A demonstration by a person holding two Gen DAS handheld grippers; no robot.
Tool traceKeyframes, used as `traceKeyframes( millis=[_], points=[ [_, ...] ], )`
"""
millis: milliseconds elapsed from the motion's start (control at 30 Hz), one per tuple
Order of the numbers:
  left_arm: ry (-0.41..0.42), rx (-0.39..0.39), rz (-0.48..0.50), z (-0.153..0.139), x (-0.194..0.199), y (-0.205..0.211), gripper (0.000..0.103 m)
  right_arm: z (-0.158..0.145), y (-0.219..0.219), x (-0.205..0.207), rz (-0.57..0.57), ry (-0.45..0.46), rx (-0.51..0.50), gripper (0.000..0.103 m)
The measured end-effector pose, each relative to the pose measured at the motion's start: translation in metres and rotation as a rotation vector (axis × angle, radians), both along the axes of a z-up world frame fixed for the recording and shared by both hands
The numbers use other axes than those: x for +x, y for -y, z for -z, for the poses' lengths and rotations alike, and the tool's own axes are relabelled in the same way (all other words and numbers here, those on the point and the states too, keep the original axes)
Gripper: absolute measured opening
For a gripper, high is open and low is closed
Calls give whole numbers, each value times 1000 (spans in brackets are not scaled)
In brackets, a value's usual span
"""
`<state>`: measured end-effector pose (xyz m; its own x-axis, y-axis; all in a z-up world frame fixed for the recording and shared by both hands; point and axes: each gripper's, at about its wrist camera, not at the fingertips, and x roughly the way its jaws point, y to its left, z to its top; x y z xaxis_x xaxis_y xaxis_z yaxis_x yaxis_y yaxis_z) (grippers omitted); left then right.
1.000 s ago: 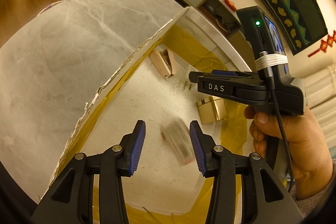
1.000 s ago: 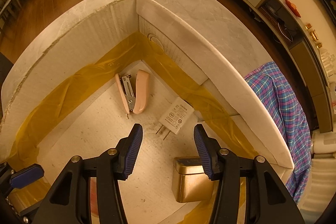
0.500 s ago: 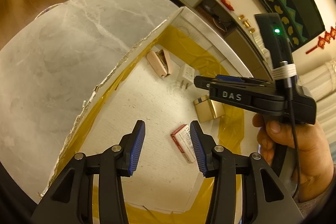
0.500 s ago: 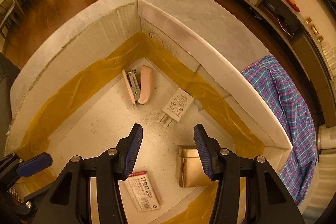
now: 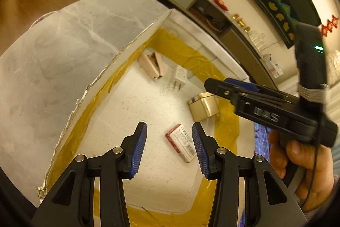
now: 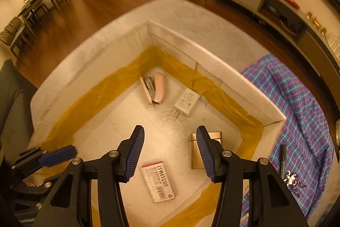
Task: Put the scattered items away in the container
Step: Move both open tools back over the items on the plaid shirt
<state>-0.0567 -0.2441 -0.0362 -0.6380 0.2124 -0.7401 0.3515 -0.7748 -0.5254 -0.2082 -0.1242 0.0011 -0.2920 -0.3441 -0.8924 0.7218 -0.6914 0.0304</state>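
A white foam box [image 5: 119, 52] [image 6: 214, 61] lined with yellow tape holds a pink stapler [image 5: 152, 65] [image 6: 154, 88], a white charger plug [image 5: 178, 78] [image 6: 186, 102], a gold tin [image 5: 204, 106] [image 6: 198, 152] and a red and white staple box [image 5: 181, 143] [image 6: 159, 181]. My left gripper [image 5: 169, 150] is open and empty above the staple box. My right gripper [image 6: 170, 154] is open and empty above the box floor; it also shows in the left wrist view [image 5: 244, 88].
A blue plaid cloth [image 6: 297, 110] lies right of the box, with a black marker [image 6: 282, 160] and a small silver trinket [image 6: 291, 179] on it. The box stands on a grey marble table [image 5: 53, 52]. A dark chair [image 6: 12, 103] is at the left.
The staple box fell from between my left fingers and came to rest on the box floor. Both grippers have risen and drawn back, so more of the box shows.
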Motion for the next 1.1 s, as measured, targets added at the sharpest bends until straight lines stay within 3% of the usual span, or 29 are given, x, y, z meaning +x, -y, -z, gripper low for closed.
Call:
traceKeyframes(
  millis=[233, 400, 500, 633, 800, 867, 1000, 1100],
  points=[
    [-163, -70, 50, -31, 10, -24, 47, -49, -43, 50, -42, -144, -258, 53],
    [-326, -185, 130, -64, 22, -58, 47, -68, -101, 79, -41, -224, -446, 53],
    [-407, -261, 214, -79, 26, -92, 47, -74, -144, 86, -2, -236, -530, 53],
    [-439, -259, 348, -81, 21, -139, 47, -73, -217, 81, 145, -252, -601, 60],
    [-360, -231, 466, -63, -3, -198, 49, -38, -295, 57, 394, -210, -525, 60],
    [-320, -241, 494, -53, -14, -219, 50, -19, -312, 49, 444, -189, -474, 60],
    [-237, -302, 539, -27, -34, -254, 50, 25, -330, 36, 449, -183, -314, 61],
    [-180, -341, 557, -5, -48, -274, 50, 54, -335, 25, 404, -180, -209, 70]
  ],
)
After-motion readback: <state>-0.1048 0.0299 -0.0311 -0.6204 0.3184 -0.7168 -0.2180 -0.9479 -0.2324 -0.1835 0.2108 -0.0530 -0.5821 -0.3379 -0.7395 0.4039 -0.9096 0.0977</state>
